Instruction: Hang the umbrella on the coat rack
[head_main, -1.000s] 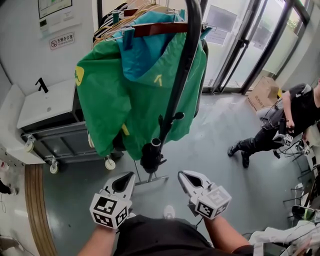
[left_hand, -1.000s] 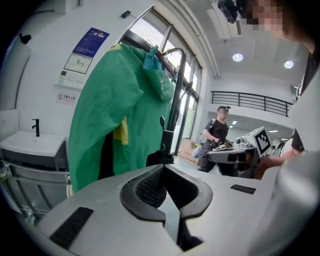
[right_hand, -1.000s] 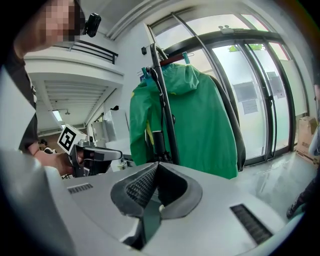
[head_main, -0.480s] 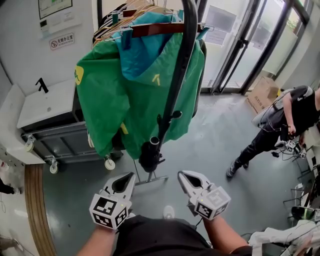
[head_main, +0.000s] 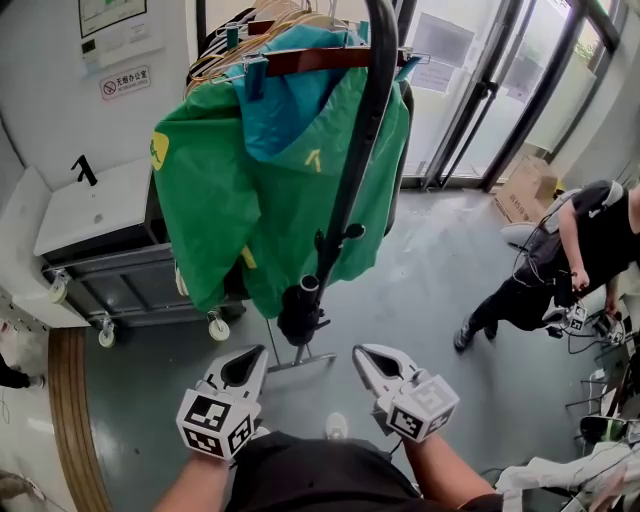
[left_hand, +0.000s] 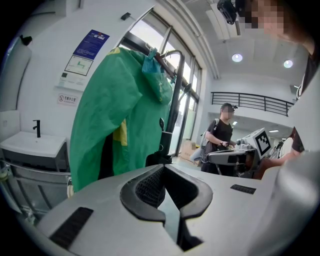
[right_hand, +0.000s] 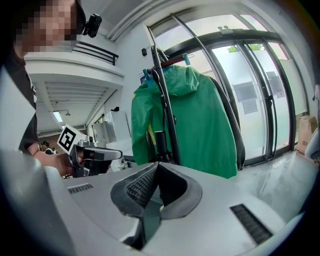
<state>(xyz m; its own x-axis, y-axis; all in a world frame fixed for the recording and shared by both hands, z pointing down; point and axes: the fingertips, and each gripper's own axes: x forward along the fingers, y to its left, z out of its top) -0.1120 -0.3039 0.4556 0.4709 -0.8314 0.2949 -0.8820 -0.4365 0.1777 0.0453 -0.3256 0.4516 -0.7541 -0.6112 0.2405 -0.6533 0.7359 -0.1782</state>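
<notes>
The coat rack (head_main: 366, 118) is 1 black frame of bent tube and it stands upright. The umbrella (head_main: 298, 318) is black, short and folded closed. It hangs low against the tube of the rack, just below 1 small peg (head_main: 352, 232), with its round handle end upward and its body pointing down.

The grey, glossy floor (head_main: 420, 300) carries everything here. The coat rack (head_main: 300, 355) stands on it near the middle on thin metal feet. Just to the left of it, a grey metal cabinet (head_main: 130, 285) rests on white casters. A cardboard box (head_main: 527, 185) sits by the glass doors at the far right. A person (head_main: 540, 280) stands on the right, and a curved wooden strip (head_main: 70, 420) runs along the left edge.
</notes>
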